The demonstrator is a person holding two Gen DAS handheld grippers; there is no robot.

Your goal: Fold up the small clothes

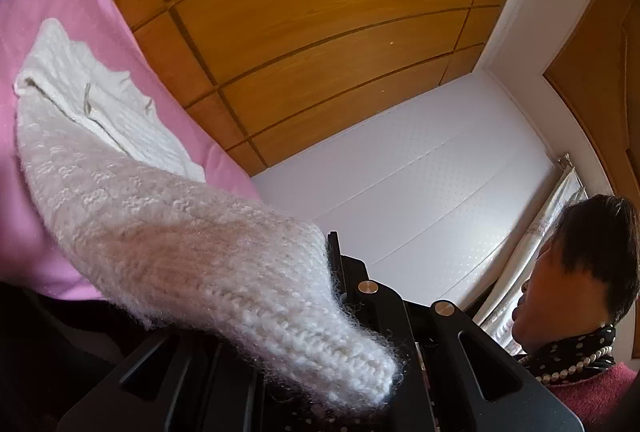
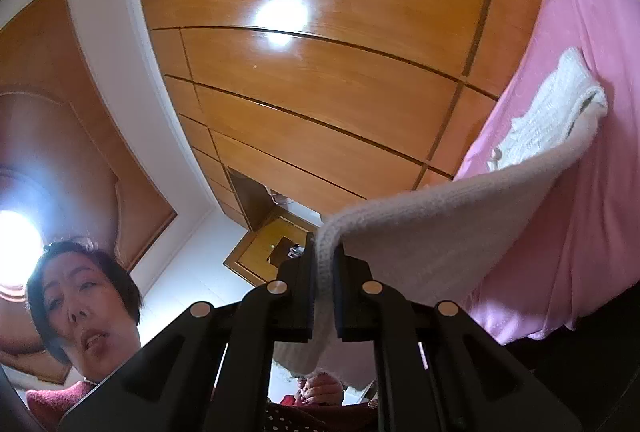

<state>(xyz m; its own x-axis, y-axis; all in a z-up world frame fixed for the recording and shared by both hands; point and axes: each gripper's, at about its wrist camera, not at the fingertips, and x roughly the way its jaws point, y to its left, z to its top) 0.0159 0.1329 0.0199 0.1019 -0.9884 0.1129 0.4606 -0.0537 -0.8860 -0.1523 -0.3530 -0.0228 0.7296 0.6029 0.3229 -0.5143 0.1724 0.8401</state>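
A white fuzzy knit garment (image 1: 168, 244) stretches from the pink bed sheet (image 1: 60, 12) down over my left gripper (image 1: 322, 252). The knit covers most of that gripper, and only one black finger (image 1: 334, 248) shows beside the cloth. The left jaws are shut on the knit. In the right wrist view my right gripper (image 2: 325, 250) is shut on another edge of the same white knit garment (image 2: 440, 232). From there the cloth runs up and right to its bunched far part (image 2: 560, 104), which lies on the pink sheet (image 2: 580, 32).
Glossy wooden wardrobe panels (image 1: 320, 32) (image 2: 320, 72) fill the background of both views. A person's head (image 1: 592, 264) (image 2: 80, 296) is close beside the grippers, and a hand (image 2: 320, 390) shows below the right one. A curtain (image 1: 560, 200) hangs by the white wall (image 1: 420, 172).
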